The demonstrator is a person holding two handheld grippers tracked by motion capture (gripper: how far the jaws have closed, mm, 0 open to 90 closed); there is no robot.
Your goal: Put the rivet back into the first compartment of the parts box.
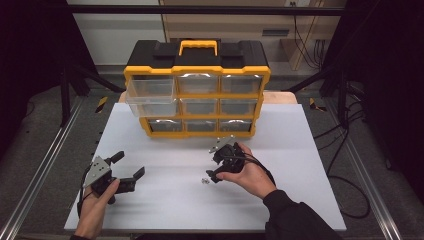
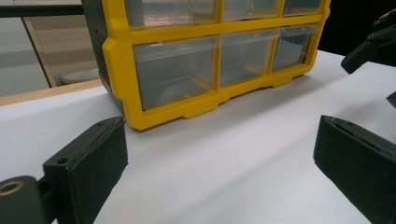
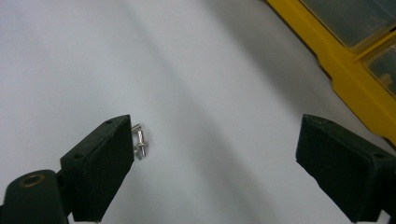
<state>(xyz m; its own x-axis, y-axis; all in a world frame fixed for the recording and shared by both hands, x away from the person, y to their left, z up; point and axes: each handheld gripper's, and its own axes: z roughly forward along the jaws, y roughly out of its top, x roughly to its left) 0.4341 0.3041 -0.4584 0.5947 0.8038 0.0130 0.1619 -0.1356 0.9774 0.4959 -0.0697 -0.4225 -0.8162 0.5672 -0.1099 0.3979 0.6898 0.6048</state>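
The right gripper [image 1: 216,165] is wide open and holds nothing; it points down at the white table [image 1: 165,200], and a few small metal screws [image 3: 139,142] lie on the table just beside one of its jaws, not between them. The left gripper [image 1: 127,167] rests near the table's left front, also wide open and empty, facing the yellow drawer cabinet [image 1: 197,95], whose top-left drawer [image 1: 150,89] is pulled out. I think the risk is that the jaws close off-centre and push the tiny screws away, because they are small and the surface looks smooth.

Left tongs [image 1: 129,167] jaws spread wide, low, empty. Right tongs [image 1: 215,163] also spread, angled downward.
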